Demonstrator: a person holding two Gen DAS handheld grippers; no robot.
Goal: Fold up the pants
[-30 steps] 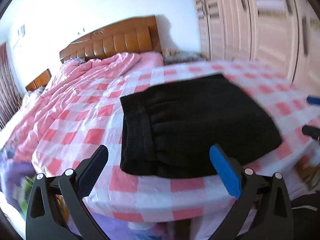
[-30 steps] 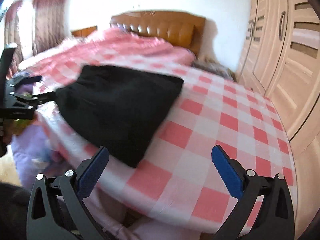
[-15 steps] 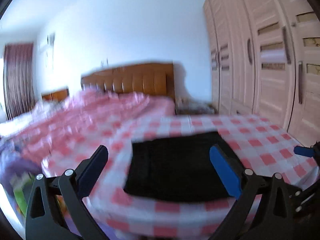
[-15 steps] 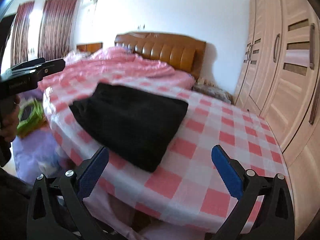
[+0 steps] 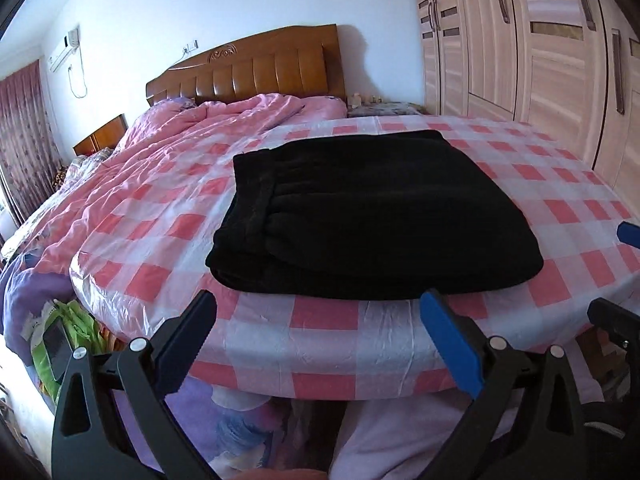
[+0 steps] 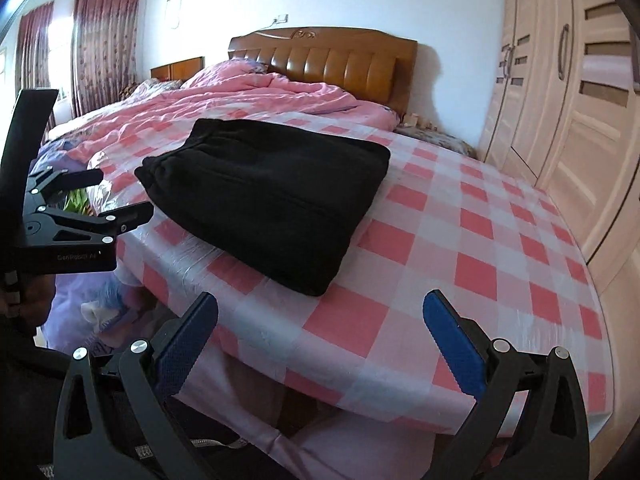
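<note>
Black pants (image 5: 372, 216): one pair, folded into a thick rectangular stack, fleecy fabric. Elastic waistband (image 5: 248, 196) sits along its left edge in the left wrist view. The stack lies flat on the pink-and-white checked sheet (image 5: 324, 316) that covers the foot end of the bed (image 5: 168, 184), close to the near rounded edge.

Left to right, left wrist view:
- maroon curtains (image 5: 20, 136) at far left
- purple bedding and a green bag (image 5: 68, 328) low beside the bed
- crumpled pink quilt (image 5: 192, 136) toward the wooden headboard (image 5: 256, 68)
- pants at centre
- bare checked sheet to the right of the pants
- wardrobe doors (image 5: 540, 52) at far right

Left gripper (image 5: 320, 340): fingers spread wide, holding nothing, off the near bed edge, just short of the pants.

Right gripper (image 6: 324, 336): fingers likewise spread wide and empty, below the bed edge, nearest the stack's front corner (image 6: 312, 288). Its fingers (image 5: 628, 234) also show at the right edge of the left wrist view.

Counts: one pants stack, two grippers, four blue finger pads seen across both wrist views.

Open room: wide bare sheet right of the pants, up to the wardrobe side. A narrow strip of sheet lies between the stack and the near edge. The quilt bunches up on the left.
</note>
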